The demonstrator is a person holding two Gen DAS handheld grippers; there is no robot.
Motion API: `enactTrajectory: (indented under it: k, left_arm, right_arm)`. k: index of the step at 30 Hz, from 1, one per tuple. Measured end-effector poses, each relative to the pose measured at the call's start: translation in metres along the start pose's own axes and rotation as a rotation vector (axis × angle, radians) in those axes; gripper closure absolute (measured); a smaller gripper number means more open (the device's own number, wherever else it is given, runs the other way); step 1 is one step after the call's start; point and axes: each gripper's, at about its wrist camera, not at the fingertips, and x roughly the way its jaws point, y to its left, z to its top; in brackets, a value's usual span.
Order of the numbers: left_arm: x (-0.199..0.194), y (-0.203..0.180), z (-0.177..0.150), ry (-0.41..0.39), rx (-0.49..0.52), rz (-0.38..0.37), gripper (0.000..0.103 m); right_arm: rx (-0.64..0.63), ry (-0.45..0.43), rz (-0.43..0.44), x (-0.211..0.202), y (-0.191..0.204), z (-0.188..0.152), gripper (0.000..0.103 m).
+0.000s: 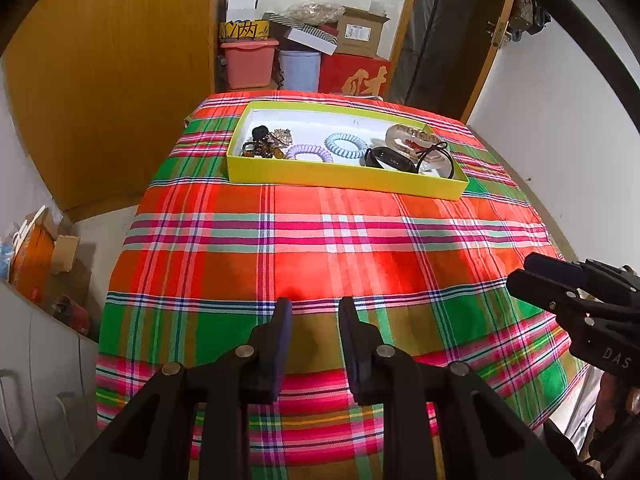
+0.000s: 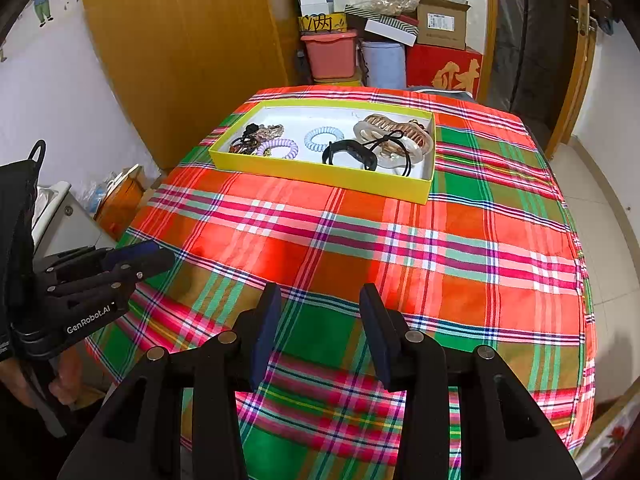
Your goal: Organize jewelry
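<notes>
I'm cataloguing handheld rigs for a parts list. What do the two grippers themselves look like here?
Both are matte black scissor-style linkages with round silver pivot pins and two flat fingers faced with dark navy pads. The left gripper shows white "GenRobot.AI" lettering on its side in the right wrist view. The right gripper carries pale "DAS" letters on its body in the left wrist view. No sleeves are clearly visible.

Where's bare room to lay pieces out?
Free: the cloth between the box and both tools, and the box's white floor along its far wall. Crowded: the box's left end with the clips and right end with the claw clip.
</notes>
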Motion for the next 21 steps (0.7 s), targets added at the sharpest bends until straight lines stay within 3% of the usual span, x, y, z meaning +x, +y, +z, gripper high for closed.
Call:
enactTrajectory:
  k: [21]
  left_arm:
    - [0.0018, 0.0044, -0.0002, 0.001, -0.025, 0.016, 0.079]
  right_arm:
    - [0.001, 0.001, -0.001, 0.0000, -0.0007, -0.0001, 0.061]
